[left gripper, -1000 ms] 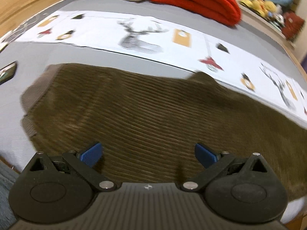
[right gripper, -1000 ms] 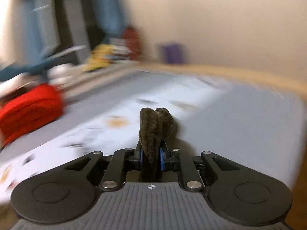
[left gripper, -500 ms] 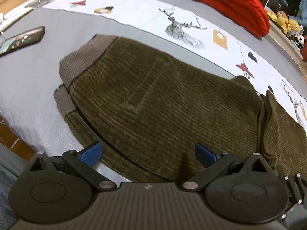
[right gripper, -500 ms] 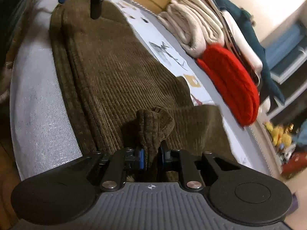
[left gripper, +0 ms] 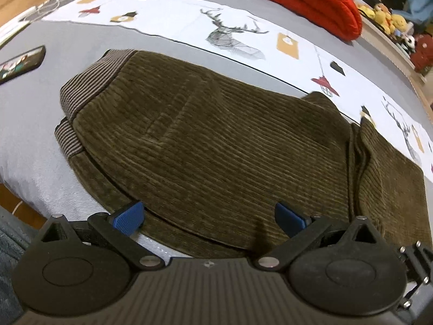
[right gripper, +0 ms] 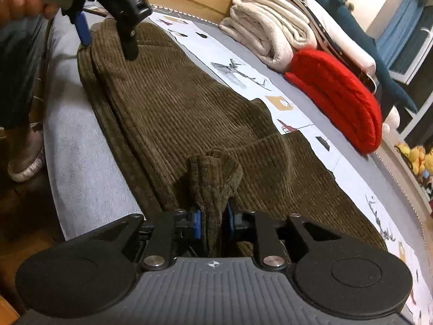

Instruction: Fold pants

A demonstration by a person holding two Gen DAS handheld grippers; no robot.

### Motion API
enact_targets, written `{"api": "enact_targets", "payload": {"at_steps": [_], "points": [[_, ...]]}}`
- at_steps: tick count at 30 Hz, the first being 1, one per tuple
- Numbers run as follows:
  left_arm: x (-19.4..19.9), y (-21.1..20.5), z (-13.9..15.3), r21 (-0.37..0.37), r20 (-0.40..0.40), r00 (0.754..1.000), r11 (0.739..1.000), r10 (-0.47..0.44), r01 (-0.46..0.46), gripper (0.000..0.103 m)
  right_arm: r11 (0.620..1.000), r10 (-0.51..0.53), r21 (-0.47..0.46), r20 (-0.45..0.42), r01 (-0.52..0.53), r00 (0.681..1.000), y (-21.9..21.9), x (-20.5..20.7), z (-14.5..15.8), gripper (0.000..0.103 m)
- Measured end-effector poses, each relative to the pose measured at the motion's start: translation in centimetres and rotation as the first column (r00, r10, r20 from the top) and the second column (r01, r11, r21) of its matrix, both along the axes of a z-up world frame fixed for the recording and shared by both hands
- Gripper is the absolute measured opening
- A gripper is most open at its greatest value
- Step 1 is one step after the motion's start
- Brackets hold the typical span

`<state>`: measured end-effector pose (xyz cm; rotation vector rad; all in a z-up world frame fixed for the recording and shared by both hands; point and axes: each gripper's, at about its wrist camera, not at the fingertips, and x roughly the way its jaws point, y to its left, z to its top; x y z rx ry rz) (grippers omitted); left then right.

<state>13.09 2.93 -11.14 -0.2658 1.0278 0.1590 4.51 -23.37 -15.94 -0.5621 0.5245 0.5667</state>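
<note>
Here the left gripper (left gripper: pixel 207 215) hovers, fingers apart; right gripper (right gripper: pixel 212 223) fingers, loosening, pinch the pants (right gripper: pixel 189 113).

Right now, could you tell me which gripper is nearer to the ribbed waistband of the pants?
Left. The left gripper hovers open over the waistband end; the right gripper, jaws just opening, has bunched fabric between them at the opposite end.

A grey bed (left gripper: pixel 38 86) carries a white runner printed with stags (left gripper: pixel 232 33). A red knit (right gripper: pixel 341 94) lies beside folded cream blankets (right gripper: pixel 268 35); a phone (left gripper: pixel 20 63) rests near one edge, and yellow soft toys (left gripper: pixel 384 16) crowd a ledge beyond.
</note>
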Motion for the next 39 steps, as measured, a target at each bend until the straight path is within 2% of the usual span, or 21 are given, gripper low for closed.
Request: {"api": "enact_targets", "payload": {"at_steps": [1,4,6,7,10,13,17,18,20,21,22,23,25,26,27,28,29,31,33,36,39], "points": [[0.0,-0.2,0.1,0.001,0.001,1.0,1.0,-0.006,0.006,0.103,0.999,-0.011,0.052,-0.042,0.014,0.999,-0.4,0.1,0.6,0.033],[-0.1,-1.0,0.1,0.001,0.0,1.0,1.0,-0.018,0.018,0.103,0.995,0.009,0.097,-0.071,-0.002,0.997,-1.3,-0.3,1.3,0.034],[-0.2,-1.4,0.1,0.006,-0.002,1.0,1.0,-0.031,0.031,0.103,0.987,-0.001,0.158,-0.139,0.023,0.99,-1.8,0.6,1.6,0.036],[-0.2,-1.6,0.1,0.012,-0.001,0.999,0.999,-0.036,0.036,0.103,0.977,0.007,0.211,-0.19,0.034,0.982,-2.2,0.3,2.3,0.043],[-0.4,-2.0,0.0,0.027,0.001,0.999,0.999,-0.04,0.04,0.103,0.93,0.092,0.368,-0.291,0.023,0.952,-3.8,0.0,4.1,0.061],[-0.5,-2.2,-0.3,0.023,-0.009,0.999,0.999,-0.038,0.038,0.103,0.856,0.152,0.515,-0.339,0.047,0.928,-5.9,0.7,5.4,0.057],[-0.5,-2.8,-0.4,0.019,-0.016,0.999,0.999,-0.046,0.046,0.103,0.776,0.022,0.595,-0.358,0.21,0.933,-8.2,2.7,5.6,0.058],[-0.6,-3.0,-0.3,0.021,-0.014,0.999,0.999,-0.05,0.05,0.103,0.739,-0.027,0.618,-0.371,0.268,0.928,-8.7,3.4,5.4,0.058],[-0.7,-3.4,-0.1,0.023,-0.01,0.998,0.998,-0.056,0.057,0.103,0.676,-0.116,0.635,-0.409,0.374,0.905,-9.1,5.1,4.4,0.06],[-0.8,-3.5,0.0,0.024,-0.007,0.998,0.998,-0.06,0.06,0.103,0.67,-0.157,0.613,-0.435,0.42,0.887,-9.0,5.8,3.9,0.06],[-0.9,-3.7,0.0,0.025,-0.006,0.998,0.998,-0.062,0.062,0.103,0.69,-0.179,0.577,-0.448,0.437,0.876,-8.7,6.4,3.3,0.06],[-0.9,-3.8,0.0,0.028,-0.006,0.998,0.998,-0.064,0.064,0.103,0.729,-0.171,0.539,-0.452,0.421,0.875,-8.1,6.5,2.9,0.059],[-0.9,-4.2,0.0,0.028,-0.006,0.997,0.997,-0.07,0.071,0.103,0.835,-0.076,0.46,-0.446,0.301,0.892,-6.2,5.5,2.3,0.054],[-0.9,-4.4,-0.1,0.027,-0.005,0.997,0.997,-0.075,0.075,0.103,0.874,-0.055,0.423,-0.402,0.239,0.914,-5.6,4.3,2.2,0.052],[-0.9,-4.6,-0.1,0.024,-0.004,0.997,0.997,-0.077,0.078,0.103,0.903,-0.031,0.398,-0.307,0.158,0.951,-5.1,2.8,2.0,0.053],[-0.8,-4.8,-0.2,0.02,-0.004,0.997,0.997,-0.078,0.078,0.103,0.922,-0.019,0.372,-0.24,0.11,0.97,-4.5,2.2,1.7,0.055],[-0.7,-5.1,-0.3,0.013,-0.004,0.997,0.997,-0.082,0.082,0.103,0.926,-0.021,0.364,-0.212,0.099,0.977,-4.5,1.9,1.5,0.057],[-0.7,-5.7,-0.3,0.005,-0.004,0.996,0.996,-0.094,0.094,0.103,0.918,-0.058,0.369,-0.23,0.142,0.972,-4.5,2.5,1.5,0.069],[-0.7,-6.4,-0.2,0.011,0.001,0.993,0.993,-0.116,0.116,0.103,0.919,-0.074,0.362,-0.233,0.157,0.97,-4.5,2.4,1.8,0.07],[-0.9,-7.0,0.2,0.026,0.023,0.991,0.991,-0.132,0.132,0.103,0.935,-0.091,0.324,-0.17,0.143,0.981,-3.5,1.5,1.9,0.07],[-0.7,-7.2,0.5,0.015,0.032,0.991,0.992,-0.127,0.127,0.103,0.93,-0.122,0.326,-0.162,0.169,0.979,-3.5,1.5,2.0,0.074]]}}
